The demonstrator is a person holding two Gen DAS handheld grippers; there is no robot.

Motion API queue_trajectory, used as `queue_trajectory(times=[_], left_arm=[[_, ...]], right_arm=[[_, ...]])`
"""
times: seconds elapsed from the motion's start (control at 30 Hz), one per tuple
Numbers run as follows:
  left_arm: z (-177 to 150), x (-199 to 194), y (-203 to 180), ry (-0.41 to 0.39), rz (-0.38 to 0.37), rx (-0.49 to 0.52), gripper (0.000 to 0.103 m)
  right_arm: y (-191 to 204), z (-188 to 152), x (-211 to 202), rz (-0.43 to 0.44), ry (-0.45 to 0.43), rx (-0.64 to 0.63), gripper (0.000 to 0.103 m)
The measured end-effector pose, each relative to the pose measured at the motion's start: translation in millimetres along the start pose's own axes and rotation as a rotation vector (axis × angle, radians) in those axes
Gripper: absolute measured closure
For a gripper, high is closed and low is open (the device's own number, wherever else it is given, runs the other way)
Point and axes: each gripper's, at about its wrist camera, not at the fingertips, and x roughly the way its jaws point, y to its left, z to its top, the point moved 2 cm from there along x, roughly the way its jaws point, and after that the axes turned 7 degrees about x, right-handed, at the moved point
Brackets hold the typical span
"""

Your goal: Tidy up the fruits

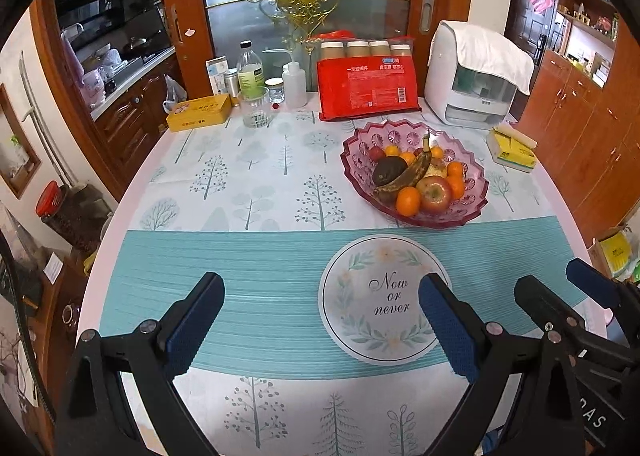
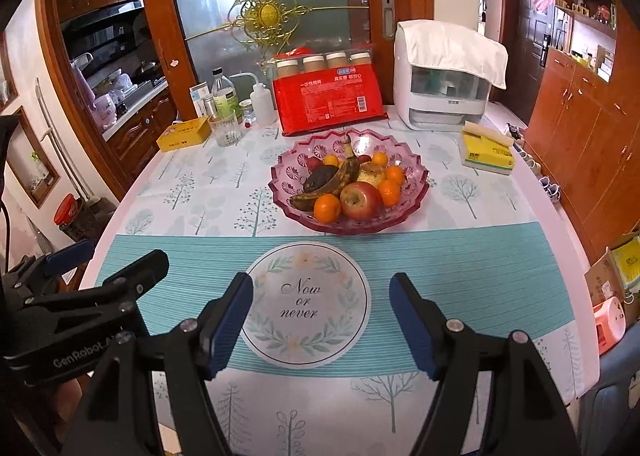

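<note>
A pink glass bowl (image 1: 360, 144) (image 2: 296, 164) stands on the table beyond the teal placemat (image 1: 260, 276) (image 2: 460, 276). It holds a browned banana (image 1: 412, 172) (image 2: 336, 182), a red apple (image 1: 435, 194) (image 2: 360, 200), a dark avocado (image 1: 388, 170) (image 2: 320, 178) and several oranges (image 1: 408, 201) (image 2: 327, 208). My left gripper (image 1: 320, 320) is open over the placemat, with nothing between its fingers. My right gripper (image 2: 320, 320) hangs open beside it, also holding nothing, short of the bowl. Each gripper shows at the edge of the other's view.
At the back stand a red pack (image 1: 368, 86), a white appliance (image 1: 472, 84), bottles (image 1: 250, 72), a drinking glass (image 1: 254, 108) and a yellow tin (image 1: 200, 112). A yellow tissue pack (image 1: 512, 152) lies right of the bowl. The round table's edge curves on both sides.
</note>
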Motion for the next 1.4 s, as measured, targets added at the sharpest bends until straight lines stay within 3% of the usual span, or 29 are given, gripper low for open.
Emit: queue_trajectory(times=[1.4], left_arm=[[-5.8, 8.6, 1.6, 0.041, 0.011, -0.012, 0.006]], right_arm=[[4.9, 0.6, 6.9, 0.024, 0.022, 0.0, 0.031]])
